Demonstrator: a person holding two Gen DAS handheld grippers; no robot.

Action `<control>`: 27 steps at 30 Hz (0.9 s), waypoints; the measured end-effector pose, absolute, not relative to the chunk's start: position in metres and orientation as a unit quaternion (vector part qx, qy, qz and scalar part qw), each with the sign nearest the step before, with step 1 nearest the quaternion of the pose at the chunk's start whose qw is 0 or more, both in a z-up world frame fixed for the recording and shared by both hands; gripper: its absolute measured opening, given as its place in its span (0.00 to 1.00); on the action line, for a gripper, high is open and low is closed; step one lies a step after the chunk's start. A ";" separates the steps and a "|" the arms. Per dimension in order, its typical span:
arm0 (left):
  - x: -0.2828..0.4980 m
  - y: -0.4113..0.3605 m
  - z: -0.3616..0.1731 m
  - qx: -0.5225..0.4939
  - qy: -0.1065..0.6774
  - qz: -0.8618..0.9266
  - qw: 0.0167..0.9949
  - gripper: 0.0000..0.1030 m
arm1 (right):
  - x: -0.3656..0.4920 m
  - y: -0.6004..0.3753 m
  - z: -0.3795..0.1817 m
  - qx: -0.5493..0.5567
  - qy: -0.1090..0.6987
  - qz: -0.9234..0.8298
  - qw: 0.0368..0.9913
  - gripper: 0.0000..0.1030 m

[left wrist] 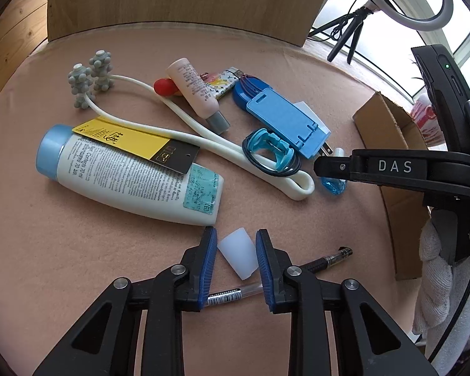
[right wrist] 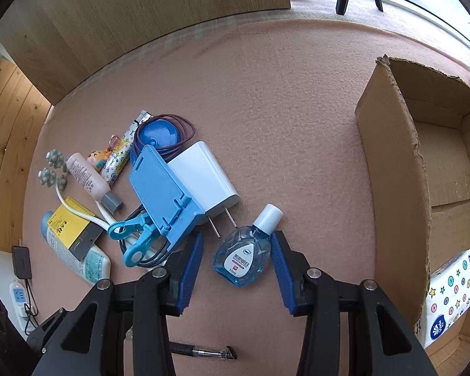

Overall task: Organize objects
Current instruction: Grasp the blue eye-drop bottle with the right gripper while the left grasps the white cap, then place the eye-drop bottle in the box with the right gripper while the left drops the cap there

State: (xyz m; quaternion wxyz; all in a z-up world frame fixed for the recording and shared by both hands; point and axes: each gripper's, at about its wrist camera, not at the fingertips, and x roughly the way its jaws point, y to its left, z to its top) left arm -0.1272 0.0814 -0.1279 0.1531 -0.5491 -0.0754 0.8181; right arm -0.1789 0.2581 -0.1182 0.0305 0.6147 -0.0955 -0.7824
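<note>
The jaws of the left gripper (left wrist: 236, 261) stand a little apart around a small white translucent cap (left wrist: 238, 257) lying on the pink-covered tabletop (left wrist: 78, 250); a narrow gap shows between the cap and each blue pad, so the pads are not pressing on it. A pen (left wrist: 322, 261) lies on the tabletop under and behind these jaws.

The jaws of the right gripper (right wrist: 236, 269) are likewise apart, set either side of a blue eye-drop bottle (right wrist: 242, 255) that lies flat with its white cap pointing toward the far edge; neither pad touches it.

Toward the left side of the tabletop sits the rest of the clutter. A white charger plug (right wrist: 205, 177) lies just beside the bottle, its prongs pointing toward it, with a blue phone stand (right wrist: 163, 191) lying partly over it. A round blue lid (right wrist: 156, 134) ringed by dark elastic bands lies beyond the stand. A teal clip (right wrist: 131, 238) rests against the stand's near end. Further left lie a pink tube (right wrist: 89, 180), a patterned lighter (right wrist: 122, 153), a grey knobbed massager (left wrist: 89, 78) on a white looped handle, and a large white tube (left wrist: 125, 178) with a yellow card across it.

An open cardboard box (right wrist: 388, 188) stands at the right edge of the tabletop, holding a star-printed tissue pack (right wrist: 451, 297) in its near corner.
</note>
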 end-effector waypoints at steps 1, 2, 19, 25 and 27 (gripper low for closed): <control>-0.128 0.081 -0.128 -0.549 -0.077 0.818 0.153 0.26 | -0.177 0.257 -0.118 0.614 -0.088 -0.784 0.032 0.33; -0.129 0.082 -0.129 -0.550 -0.078 0.817 0.153 0.25 | -0.174 0.256 -0.118 0.614 -0.081 -0.785 0.036 0.33; -0.116 0.070 -0.115 -0.546 -0.085 0.819 0.157 0.18 | -0.118 0.271 -0.103 0.589 -0.102 -0.799 0.072 0.33; -0.110 0.058 -0.106 -0.543 -0.093 0.820 0.153 0.17 | -0.103 0.275 -0.085 0.569 -0.117 -0.809 0.085 0.33; -0.106 0.055 -0.101 -0.540 -0.095 0.822 0.153 0.17 | -0.101 0.275 -0.079 0.561 -0.119 -0.815 0.085 0.33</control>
